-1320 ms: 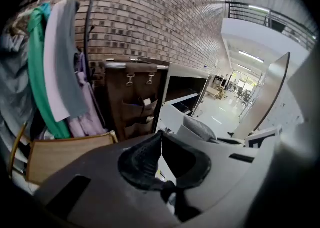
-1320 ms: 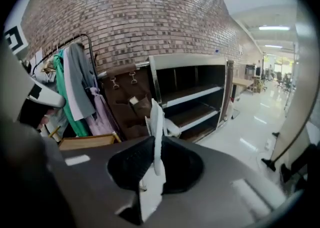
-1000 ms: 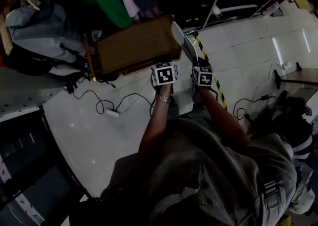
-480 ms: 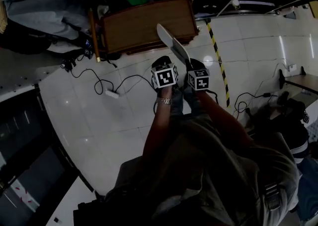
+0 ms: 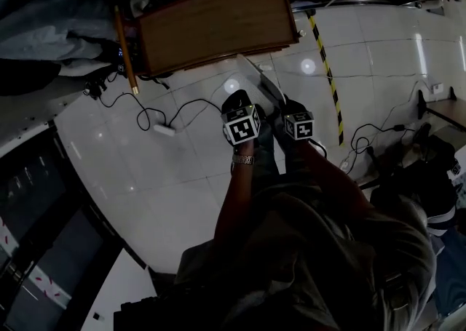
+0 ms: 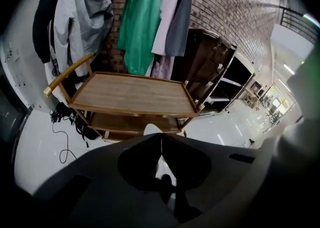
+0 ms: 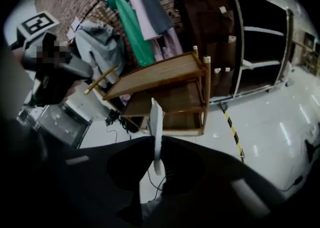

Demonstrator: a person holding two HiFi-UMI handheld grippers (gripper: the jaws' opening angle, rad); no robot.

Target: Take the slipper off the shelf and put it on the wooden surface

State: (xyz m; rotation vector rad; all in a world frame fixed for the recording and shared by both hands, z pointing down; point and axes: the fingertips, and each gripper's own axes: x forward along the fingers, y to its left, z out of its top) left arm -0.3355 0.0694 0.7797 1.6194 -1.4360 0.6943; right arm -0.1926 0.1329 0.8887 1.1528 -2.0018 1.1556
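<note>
Slipper [image 7: 155,117] sits clamped in the right hand-held gripper [image 7: 156,146], the left hand-held gripper [image 6: 160,144] closed; next, set it on the far wooden surface [image 7: 160,74].

no text, label, brand, number or sign can be read in any view

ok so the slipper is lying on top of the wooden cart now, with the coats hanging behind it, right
Not quite. The slipper is not lying on the wooden cart. It is clamped on edge in the shut jaws of the right gripper, in the air in front of the cart, as the right gripper view shows. The coats do hang behind the cart.
</note>
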